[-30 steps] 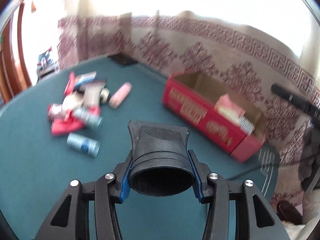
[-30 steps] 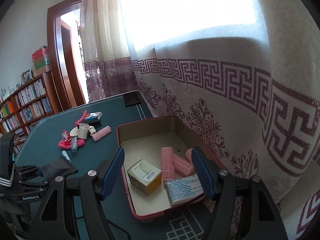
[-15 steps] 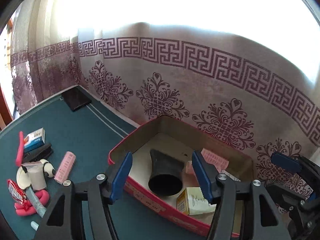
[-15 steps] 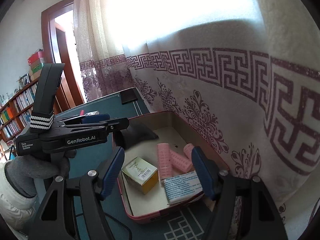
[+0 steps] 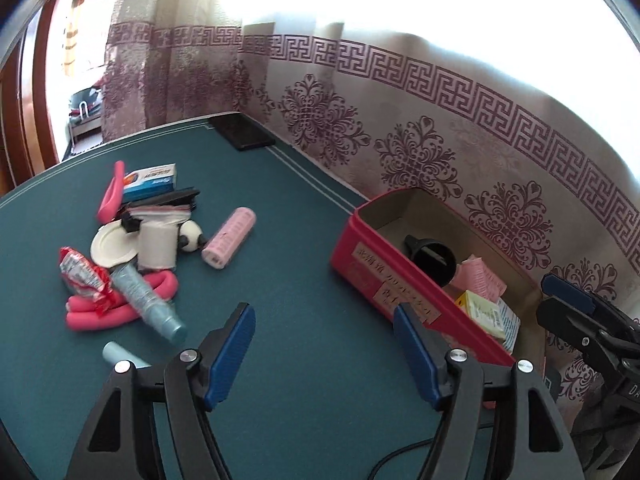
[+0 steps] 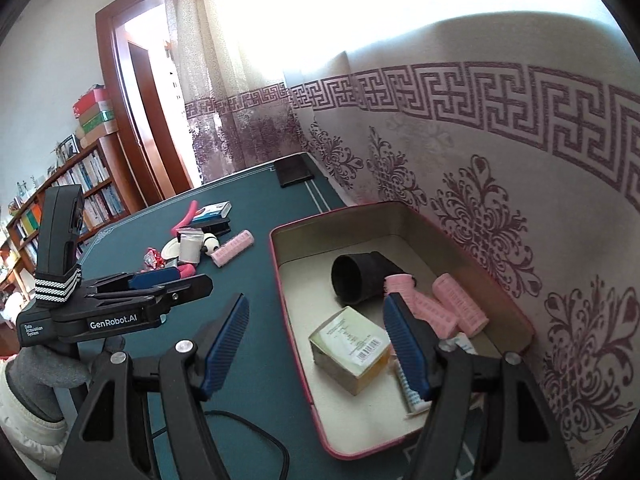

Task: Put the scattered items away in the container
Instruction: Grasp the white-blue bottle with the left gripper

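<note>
The red tin box (image 5: pixel 384 280) (image 6: pixel 294 312) stands by the curtain and holds a black nozzle (image 5: pixel 430 258) (image 6: pixel 356 274), pink curlers (image 6: pixel 460 304), a yellow carton (image 6: pixel 350 344) and a white packet. My left gripper (image 5: pixel 326 354) hovers over bare green cloth left of the box, its jaws opening with nothing between them. My right gripper (image 6: pixel 316 344) stands open above the box's near half, empty. Scattered items lie in a pile at the left: a pink curler (image 5: pixel 230 238) (image 6: pixel 234 248), a blue tube (image 5: pixel 146 300), pink foam rods (image 5: pixel 120 304), a blue-and-white carton (image 5: pixel 152 178).
A black phone-like slab (image 5: pixel 242 136) (image 6: pixel 294 170) lies at the table's far corner. A patterned curtain (image 5: pixel 440 128) hangs right behind the box. A black cable (image 6: pixel 256 440) runs over the near cloth. Bookshelves (image 6: pixel 60 196) and a doorway stand at the left.
The left gripper carried the black nozzle over the box, let it go inside, then drew back left over the cloth with its jaws wider. The right gripper sank slightly.
</note>
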The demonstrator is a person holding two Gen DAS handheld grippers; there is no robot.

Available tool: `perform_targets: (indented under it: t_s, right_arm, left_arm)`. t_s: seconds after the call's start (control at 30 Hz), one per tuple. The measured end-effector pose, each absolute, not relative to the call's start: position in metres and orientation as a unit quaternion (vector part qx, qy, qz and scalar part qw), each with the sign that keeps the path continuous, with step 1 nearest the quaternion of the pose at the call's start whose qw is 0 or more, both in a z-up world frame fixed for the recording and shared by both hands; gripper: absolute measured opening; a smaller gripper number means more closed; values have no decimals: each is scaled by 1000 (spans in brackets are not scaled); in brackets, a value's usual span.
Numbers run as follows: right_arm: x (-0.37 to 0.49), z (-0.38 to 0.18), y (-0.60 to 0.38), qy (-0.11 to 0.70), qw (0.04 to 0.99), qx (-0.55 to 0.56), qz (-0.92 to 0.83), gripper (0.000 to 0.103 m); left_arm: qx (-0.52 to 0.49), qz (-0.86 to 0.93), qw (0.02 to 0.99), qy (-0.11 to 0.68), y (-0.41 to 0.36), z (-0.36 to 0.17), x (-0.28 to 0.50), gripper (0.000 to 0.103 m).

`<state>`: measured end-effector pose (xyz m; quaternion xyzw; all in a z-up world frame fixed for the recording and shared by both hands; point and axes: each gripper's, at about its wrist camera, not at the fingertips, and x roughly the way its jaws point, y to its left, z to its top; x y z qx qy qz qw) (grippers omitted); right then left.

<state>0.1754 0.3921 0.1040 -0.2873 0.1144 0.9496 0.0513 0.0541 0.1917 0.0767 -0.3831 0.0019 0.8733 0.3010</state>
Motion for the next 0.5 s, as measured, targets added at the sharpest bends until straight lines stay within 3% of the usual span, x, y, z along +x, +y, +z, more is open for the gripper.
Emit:
perform_targets:
  t_s: [0.07,0.5]
  right_arm:
    - [169,102,382,112,41,-293,949,73]
    - [132,82,317,99,-27,-338,935,74]
  left_arm:
    - [-385,878,283,-7,173,74,56,85]
    - [-409,887,215,-17,80,41,47,85]
